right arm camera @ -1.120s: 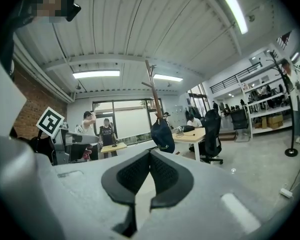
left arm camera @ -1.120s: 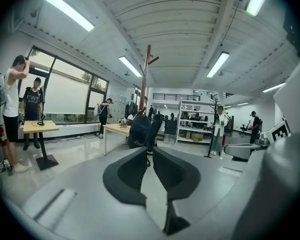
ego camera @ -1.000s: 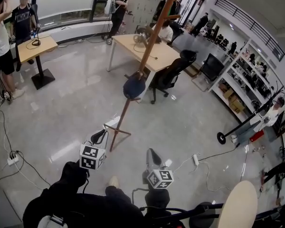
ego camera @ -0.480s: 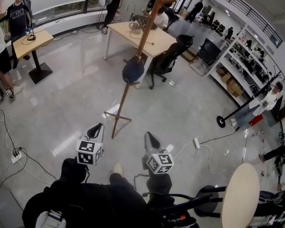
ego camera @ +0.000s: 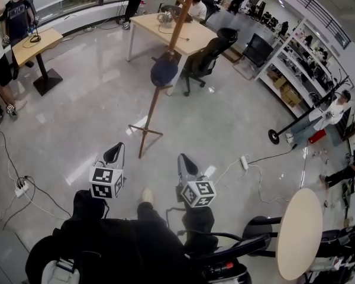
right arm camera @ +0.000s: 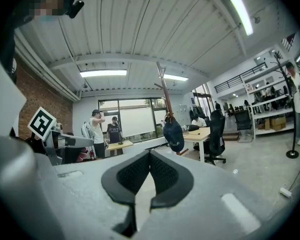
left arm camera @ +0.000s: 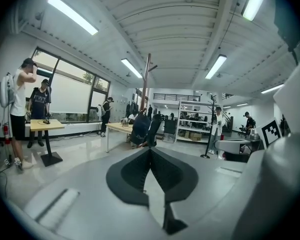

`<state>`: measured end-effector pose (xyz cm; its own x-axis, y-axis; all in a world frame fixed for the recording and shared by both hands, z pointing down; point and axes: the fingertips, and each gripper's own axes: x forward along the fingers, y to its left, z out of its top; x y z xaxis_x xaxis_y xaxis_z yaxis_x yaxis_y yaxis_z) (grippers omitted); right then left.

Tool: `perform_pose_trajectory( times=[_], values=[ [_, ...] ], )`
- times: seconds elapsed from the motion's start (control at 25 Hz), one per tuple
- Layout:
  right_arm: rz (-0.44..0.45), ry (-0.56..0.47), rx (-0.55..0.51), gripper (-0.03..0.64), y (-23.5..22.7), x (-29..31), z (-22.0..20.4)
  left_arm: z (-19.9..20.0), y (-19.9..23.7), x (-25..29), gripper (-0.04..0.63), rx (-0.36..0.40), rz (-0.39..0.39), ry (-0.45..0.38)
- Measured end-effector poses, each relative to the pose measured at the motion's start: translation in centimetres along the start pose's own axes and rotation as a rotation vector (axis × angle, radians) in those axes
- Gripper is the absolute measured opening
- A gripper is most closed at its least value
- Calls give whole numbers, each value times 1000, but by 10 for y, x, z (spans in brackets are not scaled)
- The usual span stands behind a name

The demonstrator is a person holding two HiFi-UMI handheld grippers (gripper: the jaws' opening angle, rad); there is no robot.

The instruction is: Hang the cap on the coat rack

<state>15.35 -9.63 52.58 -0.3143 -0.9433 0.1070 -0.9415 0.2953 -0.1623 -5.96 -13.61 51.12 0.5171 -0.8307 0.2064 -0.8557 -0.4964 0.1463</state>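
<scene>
The left claw (ego camera: 114, 151) and right claw (ego camera: 184, 160), both pressed together empty, stand across open floor (ego camera: 89, 114) from the hung cap (ego camera: 164, 70).

We see the cap (ego camera: 164, 70) hanging on the coat rack (ego camera: 149, 118), mid-floor ahead of us. Behind it stands a desk (ego camera: 148, 25), a chair (ego camera: 208, 61) on its right. A round table (ego camera: 299, 232) sits near right.

Cap (ego camera: 164, 71): dark cloth. Coat rack (ego camera: 180, 19): smooth brown wood. Floor (ego camera: 94, 117): glossy (it throws back light).
</scene>
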Motion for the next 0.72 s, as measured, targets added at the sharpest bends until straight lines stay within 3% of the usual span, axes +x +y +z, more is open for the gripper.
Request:
perform_pose_trajectory(
  times=[0.72],
  values=[
    [4, -23, -22, 2, 4, -13, 3, -4, -10, -10, 3, 10, -12, -3]
  ],
)
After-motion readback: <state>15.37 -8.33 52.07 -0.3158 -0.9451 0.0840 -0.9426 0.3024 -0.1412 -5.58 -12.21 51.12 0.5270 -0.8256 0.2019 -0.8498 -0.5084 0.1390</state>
